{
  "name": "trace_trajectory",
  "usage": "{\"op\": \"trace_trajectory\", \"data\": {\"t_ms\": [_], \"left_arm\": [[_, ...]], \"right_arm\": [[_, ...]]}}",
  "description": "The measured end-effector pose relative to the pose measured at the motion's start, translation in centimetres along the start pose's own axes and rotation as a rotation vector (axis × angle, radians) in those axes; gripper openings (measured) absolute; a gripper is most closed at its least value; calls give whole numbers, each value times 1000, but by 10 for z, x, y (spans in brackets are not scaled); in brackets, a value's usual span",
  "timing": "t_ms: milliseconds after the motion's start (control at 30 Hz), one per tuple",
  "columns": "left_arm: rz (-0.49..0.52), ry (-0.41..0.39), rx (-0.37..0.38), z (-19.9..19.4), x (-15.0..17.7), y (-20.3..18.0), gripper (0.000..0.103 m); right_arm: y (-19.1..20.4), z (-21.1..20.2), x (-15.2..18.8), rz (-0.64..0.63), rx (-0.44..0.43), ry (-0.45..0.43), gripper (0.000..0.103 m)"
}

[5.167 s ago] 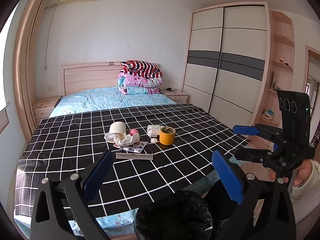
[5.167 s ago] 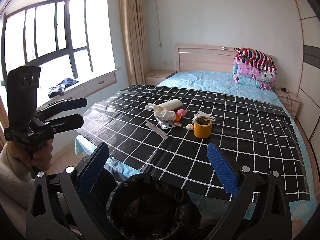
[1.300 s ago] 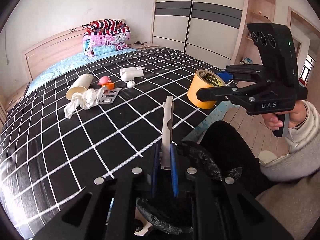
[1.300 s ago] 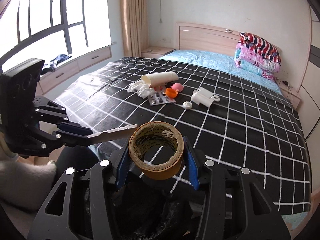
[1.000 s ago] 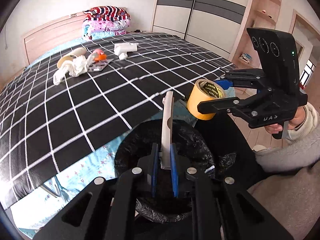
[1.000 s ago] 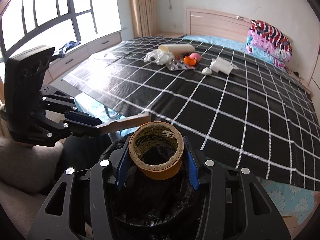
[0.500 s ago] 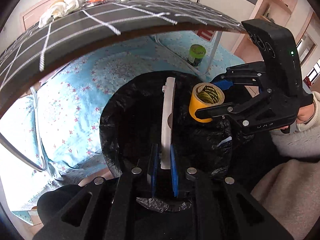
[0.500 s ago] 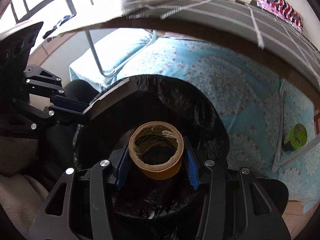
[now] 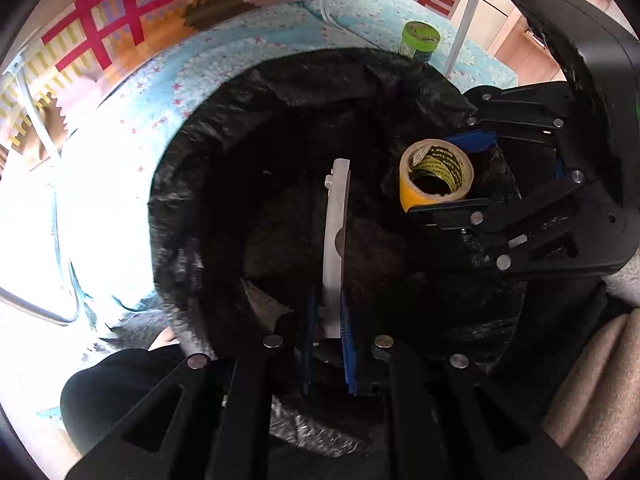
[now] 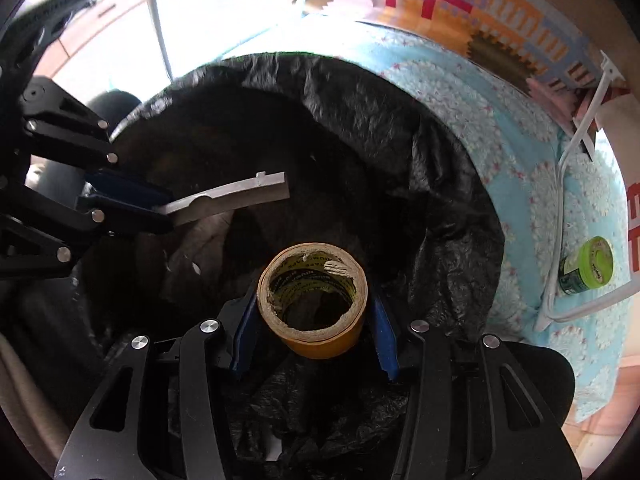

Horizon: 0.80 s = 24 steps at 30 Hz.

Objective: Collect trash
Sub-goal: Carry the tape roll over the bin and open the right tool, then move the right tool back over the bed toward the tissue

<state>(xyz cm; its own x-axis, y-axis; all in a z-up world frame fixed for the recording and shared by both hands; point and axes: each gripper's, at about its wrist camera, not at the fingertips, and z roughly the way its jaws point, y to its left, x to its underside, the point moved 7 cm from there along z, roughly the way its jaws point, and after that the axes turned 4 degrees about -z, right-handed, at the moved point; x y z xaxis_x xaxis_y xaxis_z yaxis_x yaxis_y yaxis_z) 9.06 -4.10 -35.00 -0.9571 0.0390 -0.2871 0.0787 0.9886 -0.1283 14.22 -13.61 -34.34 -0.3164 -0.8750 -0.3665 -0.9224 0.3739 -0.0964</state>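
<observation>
The left gripper (image 9: 325, 316) is pinching a grey strip (image 9: 335, 240). The right gripper (image 10: 312, 312) is clamping a tape roll (image 10: 312, 300), both pointing down over the bin bag (image 9: 180, 200).

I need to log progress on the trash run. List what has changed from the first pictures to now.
Both grippers left the checked table and now hang over the black-lined trash bin. The left gripper has taken up the flat white plastic strip; the right gripper has taken up the yellow roll of tape. Neither is released yet. The bin itself has stayed put.
</observation>
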Motion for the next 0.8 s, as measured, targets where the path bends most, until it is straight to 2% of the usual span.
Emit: {"op": "trace_trajectory", "data": {"t_ms": [133, 367, 433, 467, 500, 533, 600, 667, 800], "left_arm": [[7, 18, 6, 4, 0, -4, 12], [-9, -13, 5, -2, -2, -3, 13], [-13, -34, 9, -10, -4, -4, 15], [-14, -42, 10, -12, -5, -4, 18], [-15, -52, 8, -16, -6, -4, 27], [-15, -64, 1, -19, -6, -6, 42], [-5, -102, -5, -30, -9, -7, 54], [0, -130, 13, -42, -11, -10, 54], [8, -174, -12, -63, -17, -11, 54]], "right_arm": [[-1, 1, 3, 9, -1, 3, 49], [-8, 4, -3, 34, -17, -12, 49], [-8, 1, -4, 41, -24, -26, 57], [-8, -1, -5, 45, -26, -35, 60], [-9, -3, -5, 47, -27, -41, 60], [-9, -5, -6, 48, -29, -47, 60], [-9, -11, -8, 48, -29, -60, 60], [-10, -19, -9, 50, -25, -78, 60], [-14, -36, -12, 69, -29, -122, 60]]}}
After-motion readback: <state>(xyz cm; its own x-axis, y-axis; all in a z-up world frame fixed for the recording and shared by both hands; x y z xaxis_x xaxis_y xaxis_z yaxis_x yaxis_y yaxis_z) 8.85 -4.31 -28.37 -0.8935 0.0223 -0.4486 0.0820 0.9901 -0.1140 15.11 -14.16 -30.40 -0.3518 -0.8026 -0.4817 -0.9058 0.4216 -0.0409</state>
